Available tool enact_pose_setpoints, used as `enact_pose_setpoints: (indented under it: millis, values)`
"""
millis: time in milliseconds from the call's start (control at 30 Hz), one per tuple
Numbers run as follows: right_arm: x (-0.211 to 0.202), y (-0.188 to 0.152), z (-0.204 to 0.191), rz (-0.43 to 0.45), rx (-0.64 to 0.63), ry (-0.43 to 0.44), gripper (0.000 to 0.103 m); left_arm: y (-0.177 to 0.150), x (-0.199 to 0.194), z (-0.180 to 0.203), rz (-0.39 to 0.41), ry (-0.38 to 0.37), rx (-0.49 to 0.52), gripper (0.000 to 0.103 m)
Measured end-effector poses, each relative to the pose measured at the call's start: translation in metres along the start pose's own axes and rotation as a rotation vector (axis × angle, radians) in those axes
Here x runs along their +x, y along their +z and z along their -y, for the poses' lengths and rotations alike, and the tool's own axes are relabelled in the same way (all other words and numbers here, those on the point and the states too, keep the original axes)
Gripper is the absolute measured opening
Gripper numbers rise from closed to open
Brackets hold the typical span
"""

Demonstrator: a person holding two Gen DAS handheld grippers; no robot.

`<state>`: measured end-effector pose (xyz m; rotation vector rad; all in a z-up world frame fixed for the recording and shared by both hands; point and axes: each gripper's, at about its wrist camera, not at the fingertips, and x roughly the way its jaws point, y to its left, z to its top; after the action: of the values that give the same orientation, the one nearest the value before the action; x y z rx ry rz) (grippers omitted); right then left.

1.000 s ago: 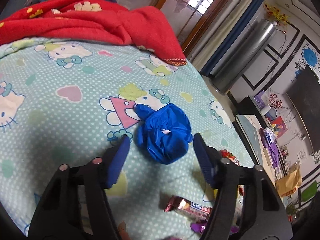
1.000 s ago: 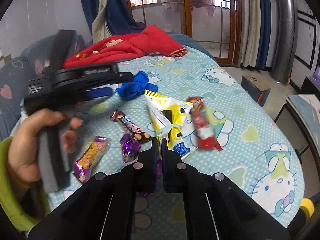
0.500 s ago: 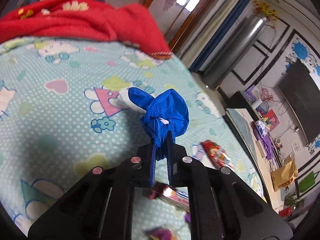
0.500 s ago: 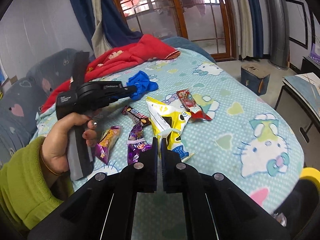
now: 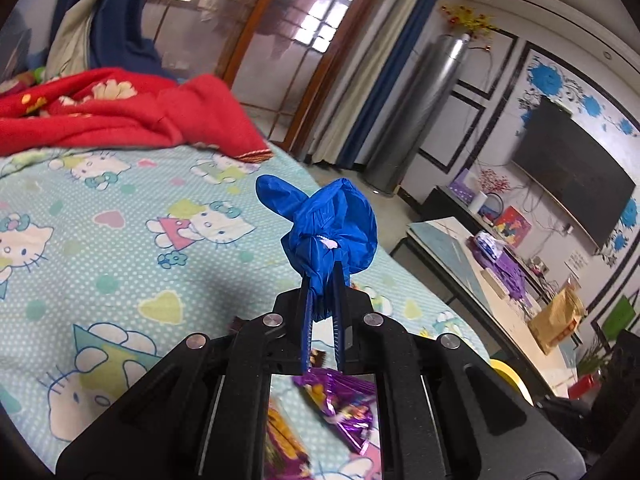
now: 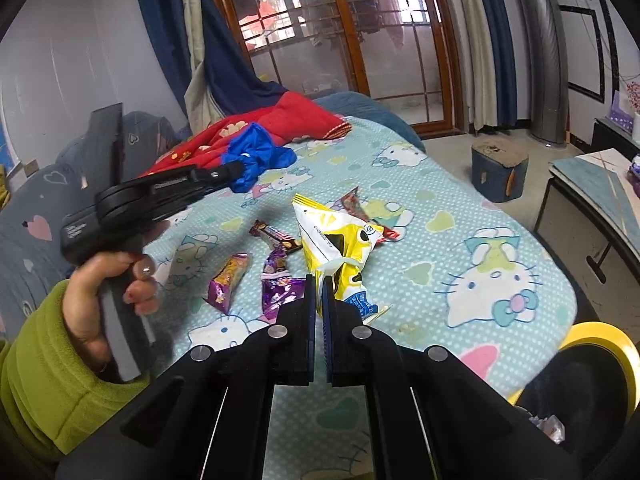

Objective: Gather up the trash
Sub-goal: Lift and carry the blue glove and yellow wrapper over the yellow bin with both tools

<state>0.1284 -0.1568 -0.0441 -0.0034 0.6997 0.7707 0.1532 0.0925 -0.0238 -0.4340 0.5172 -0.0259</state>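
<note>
While the left gripper (image 5: 322, 280) pinches a crumpled blue glove (image 5: 328, 232) clear of the bedsheet (image 5: 120, 240) at frame centre, the right gripper (image 6: 318, 292) holds a yellow snack bag (image 6: 340, 236), jaws closed on its lower edge. Step in hand: carrying trash off. The next move likely calls for reaching the yellow-rimmed bin (image 6: 600, 344), lower right.

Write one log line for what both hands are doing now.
left gripper: shut on blue glove, off the bed | right gripper: shut, empty | wrappers: on bed
</note>
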Motion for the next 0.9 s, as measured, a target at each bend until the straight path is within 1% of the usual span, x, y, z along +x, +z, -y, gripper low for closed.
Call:
enact_pose_setpoints:
  millis: [67, 433, 900]
  values:
    - [-0.005, -0.001, 0.005, 0.004, 0.009, -0.012, 0.003, 0.000, -0.004, 0.008, 0.006, -0.006, 0.021, 0.004]
    - [-0.038, -0.004, 0.031, 0.050, 0.055, -0.093, 0.003, -0.005, -0.017, 0.048, 0.012, -0.090, 0.103, 0.004]
    - [-0.077, -0.016, 0.062, 0.092, 0.118, -0.190, 0.003, -0.019, -0.020, 0.087, -0.014, -0.177, 0.182, 0.004]
